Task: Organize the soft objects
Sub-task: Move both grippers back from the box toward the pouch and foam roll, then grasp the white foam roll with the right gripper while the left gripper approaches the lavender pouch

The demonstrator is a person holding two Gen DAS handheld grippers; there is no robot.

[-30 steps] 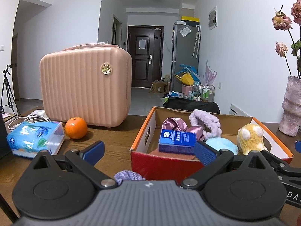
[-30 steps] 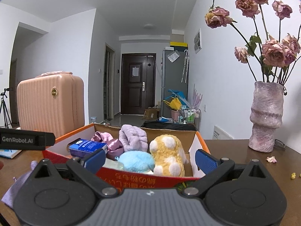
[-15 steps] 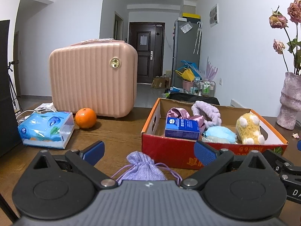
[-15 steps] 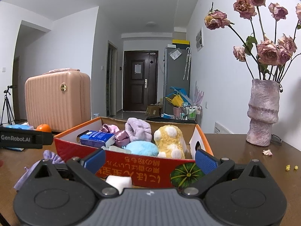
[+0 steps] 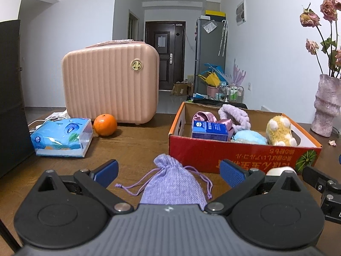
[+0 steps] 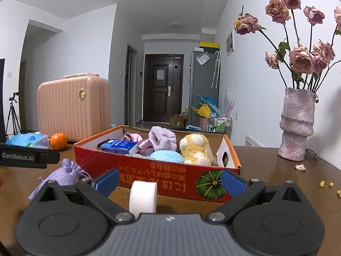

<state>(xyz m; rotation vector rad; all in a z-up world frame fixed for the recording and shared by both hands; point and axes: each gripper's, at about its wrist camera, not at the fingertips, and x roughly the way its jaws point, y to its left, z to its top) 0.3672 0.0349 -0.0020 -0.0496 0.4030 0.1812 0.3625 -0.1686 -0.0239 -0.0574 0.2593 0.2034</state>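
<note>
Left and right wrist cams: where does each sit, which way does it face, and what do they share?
Left wrist: low over the table, facing the lilac pouch lying between the open left gripper; the box ahead-right.
Right wrist: low, facing the box's red front, a white roll inside the open right gripper.
Shared: pouch, box, white roll, pink suitcase, orange, vase.

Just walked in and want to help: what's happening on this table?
A person holds two claws, both open and empty. The left claw frames a lilac drawstring fabric pouch lying on the wooden table; the right claw frames a white foam roll. The red cardboard box behind them already holds plush toys.
</note>
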